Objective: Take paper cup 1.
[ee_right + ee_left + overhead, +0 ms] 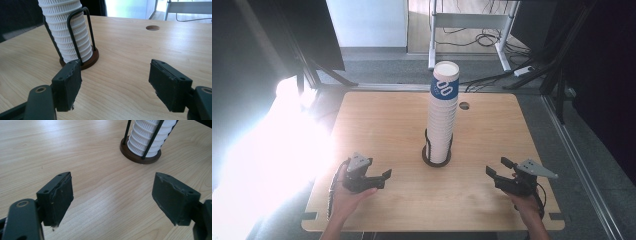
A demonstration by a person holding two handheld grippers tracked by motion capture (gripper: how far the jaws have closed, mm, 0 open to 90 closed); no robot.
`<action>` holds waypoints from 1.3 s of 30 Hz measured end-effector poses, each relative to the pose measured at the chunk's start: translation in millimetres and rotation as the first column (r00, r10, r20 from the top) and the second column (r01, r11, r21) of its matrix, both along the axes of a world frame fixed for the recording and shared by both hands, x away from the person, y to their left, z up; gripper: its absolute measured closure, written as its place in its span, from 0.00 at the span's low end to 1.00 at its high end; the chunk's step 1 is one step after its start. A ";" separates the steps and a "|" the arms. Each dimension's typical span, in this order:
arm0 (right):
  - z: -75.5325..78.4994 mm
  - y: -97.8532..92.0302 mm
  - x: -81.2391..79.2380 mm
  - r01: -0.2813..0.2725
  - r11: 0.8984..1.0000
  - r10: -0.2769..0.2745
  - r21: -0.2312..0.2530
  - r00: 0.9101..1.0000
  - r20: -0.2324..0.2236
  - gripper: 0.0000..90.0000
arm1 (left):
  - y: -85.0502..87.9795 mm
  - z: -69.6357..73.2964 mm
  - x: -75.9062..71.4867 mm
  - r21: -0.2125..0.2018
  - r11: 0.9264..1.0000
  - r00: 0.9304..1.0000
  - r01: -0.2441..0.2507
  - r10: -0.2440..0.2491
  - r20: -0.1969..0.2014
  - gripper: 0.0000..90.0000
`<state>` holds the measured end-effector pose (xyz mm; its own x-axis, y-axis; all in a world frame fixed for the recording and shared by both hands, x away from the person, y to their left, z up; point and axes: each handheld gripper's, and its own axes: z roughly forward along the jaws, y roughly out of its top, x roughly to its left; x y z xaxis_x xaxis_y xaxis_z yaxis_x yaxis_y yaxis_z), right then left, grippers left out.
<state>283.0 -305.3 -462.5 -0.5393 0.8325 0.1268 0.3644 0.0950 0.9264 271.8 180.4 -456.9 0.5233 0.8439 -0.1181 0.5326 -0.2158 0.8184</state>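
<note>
Cup stack (443, 117) stands upright at the centre of the high view, seated in a wire holder (436, 152) with a round brown base, on the wooden counter (387, 120). The topmost cup carries a blue band; the cups below are white and ribbed.

Left tool (382, 176) sits at the lower left of the high view, held low over the counter, well apart from the stack. In the left gripper view its jaws stand apart with bare wood between them; the holder base (140, 155) lies at the upper right of that frame, beyond the jaws. Nothing is held.

Right tool (498, 167) sits at the lower right of the high view, also well apart from the stack. In the right gripper view its jaws stand apart and empty; the stack (67, 32) and its wire uprights rise at the upper left of that frame, the holder base (91, 60) just beyond the left jaw.

Step in hand, as judged: start position, both tools empty, approach to the stack not yet made.

Next move, as judged: bring one tool up to the top of the stack, jaws spread wide enough to span the top cup's wall or rim, close lightly to avoid crushing the paper, then lift straight up. The tall stack may sway; the other tool may need to steady the lower cups or the holder.
</note>
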 end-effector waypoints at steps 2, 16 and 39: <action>0.4 0.0 1.2 -0.002 1.000 0.002 0.001 1.000 0.002 0.29 | 1.1 -1.0 0.8 -0.002 1.000 1.000 0.002 -0.002 -0.001 0.19; 2.7 -3.7 -0.9 -0.006 1.000 0.006 -0.011 0.999 0.035 0.28 | 3.4 5.2 -7.5 -0.024 0.999 0.999 0.034 -0.034 0.007 0.19; 5.2 -8.6 -7.4 -0.001 0.999 0.002 -0.038 1.000 0.027 0.29 | -33.0 0.9 14.3 -0.011 0.990 0.990 0.139 -0.139 0.022 0.16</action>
